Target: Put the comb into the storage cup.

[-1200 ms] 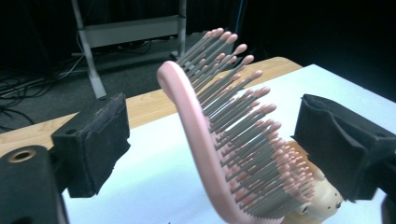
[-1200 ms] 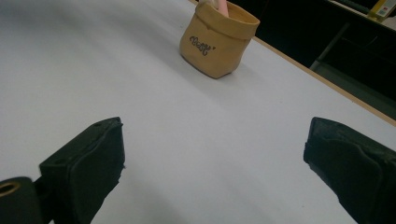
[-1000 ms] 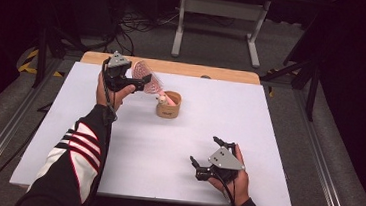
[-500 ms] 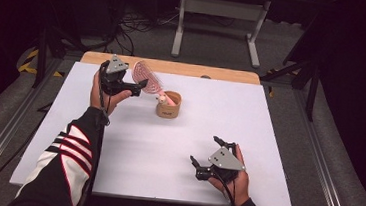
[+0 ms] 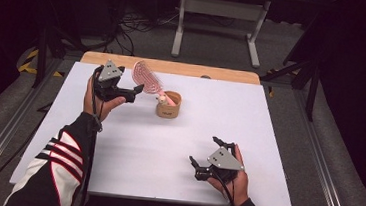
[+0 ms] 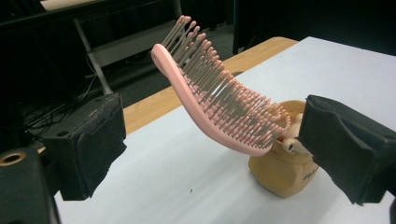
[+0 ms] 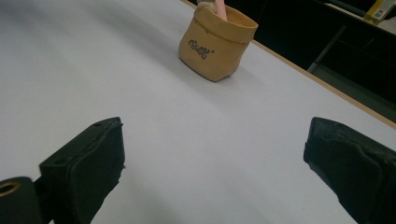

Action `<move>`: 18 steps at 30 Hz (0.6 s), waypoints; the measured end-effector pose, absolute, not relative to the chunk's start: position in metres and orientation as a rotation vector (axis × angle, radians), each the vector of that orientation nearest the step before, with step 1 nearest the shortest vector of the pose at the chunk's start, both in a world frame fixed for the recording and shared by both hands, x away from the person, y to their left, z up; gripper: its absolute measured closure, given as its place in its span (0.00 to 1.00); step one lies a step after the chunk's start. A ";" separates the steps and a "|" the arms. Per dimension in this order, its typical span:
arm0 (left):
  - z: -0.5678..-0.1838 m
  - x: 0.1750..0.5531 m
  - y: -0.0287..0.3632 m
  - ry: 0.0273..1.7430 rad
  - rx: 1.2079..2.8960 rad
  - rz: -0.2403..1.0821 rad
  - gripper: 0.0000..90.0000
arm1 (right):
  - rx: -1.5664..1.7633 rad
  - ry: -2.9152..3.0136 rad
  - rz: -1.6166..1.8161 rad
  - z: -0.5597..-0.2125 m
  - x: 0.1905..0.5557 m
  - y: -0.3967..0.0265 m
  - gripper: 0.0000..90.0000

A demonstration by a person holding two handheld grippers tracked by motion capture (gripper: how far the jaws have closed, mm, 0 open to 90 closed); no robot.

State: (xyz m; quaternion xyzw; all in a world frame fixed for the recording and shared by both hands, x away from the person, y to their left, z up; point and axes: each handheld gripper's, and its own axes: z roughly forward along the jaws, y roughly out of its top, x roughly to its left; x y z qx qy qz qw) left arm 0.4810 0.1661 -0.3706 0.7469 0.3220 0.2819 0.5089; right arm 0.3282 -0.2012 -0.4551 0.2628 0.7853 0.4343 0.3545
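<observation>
A pink hairbrush (image 5: 146, 74) stands handle-down in a small tan pouch (image 5: 169, 105) near the far middle of the white table (image 5: 117, 147), its head leaning up and left. My left gripper (image 5: 132, 92) is open just left of the brush head, clear of it. In the left gripper view the brush (image 6: 210, 107) and the pouch (image 6: 280, 172) lie ahead between the spread jaws of the left gripper (image 6: 215, 149). My right gripper (image 5: 195, 168) rests open near the front right, empty. The right gripper (image 7: 212, 158) faces the pouch (image 7: 217, 44) from well back.
A small cream piece (image 6: 292, 144) pokes out at the pouch rim. A wooden strip (image 5: 174, 67) borders the table's far edge. Beyond it stand a grey metal frame (image 5: 218, 16) and floor cables (image 5: 138, 19).
My left gripper has drawn back slightly to the left and toward the person. The brush, the pouch and the right gripper have stayed put.
</observation>
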 end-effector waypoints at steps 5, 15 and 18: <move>-0.375 0.474 0.168 0.765 1.794 0.676 0.09 | 0.683 2.026 1.121 -0.455 0.329 -0.201 0.06; -0.384 0.461 0.169 0.726 1.795 0.683 0.08 | 0.690 2.017 1.121 -0.455 0.329 -0.202 0.06; -0.386 0.457 0.167 0.729 1.813 0.711 0.09 | 0.691 2.015 1.123 -0.455 0.329 -0.202 0.06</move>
